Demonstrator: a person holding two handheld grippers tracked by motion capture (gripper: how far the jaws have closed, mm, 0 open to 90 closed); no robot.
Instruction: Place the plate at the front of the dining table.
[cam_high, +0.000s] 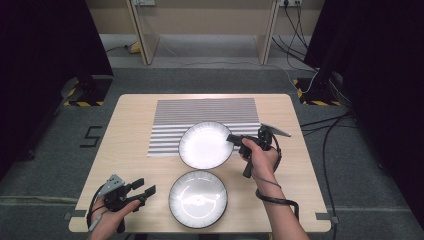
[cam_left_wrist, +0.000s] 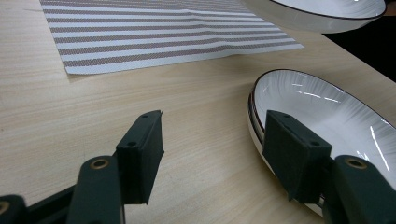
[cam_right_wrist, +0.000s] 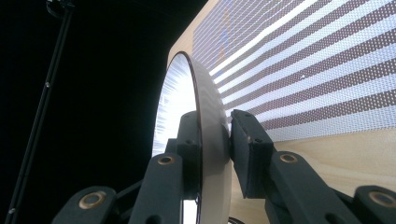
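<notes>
Two white plates with dark rims are on the scene. One plate (cam_high: 198, 198) lies on the wooden table (cam_high: 125, 145) near its front edge. The other plate (cam_high: 206, 145) is held over the front edge of the striped placemat (cam_high: 200, 112), with my right gripper (cam_high: 234, 139) shut on its right rim. In the right gripper view the jaws pinch that rim (cam_right_wrist: 212, 140) from both sides. My left gripper (cam_high: 145, 189) rests open at the front left of the table, its fingers empty. In the left gripper view the near plate (cam_left_wrist: 327, 116) lies just beyond the right fingertip.
The striped placemat (cam_left_wrist: 163, 37) covers the table's far middle. Bare wood lies left of the plates. Cables (cam_high: 325, 130) run on the grey floor to the right, and dark curtains stand on both sides.
</notes>
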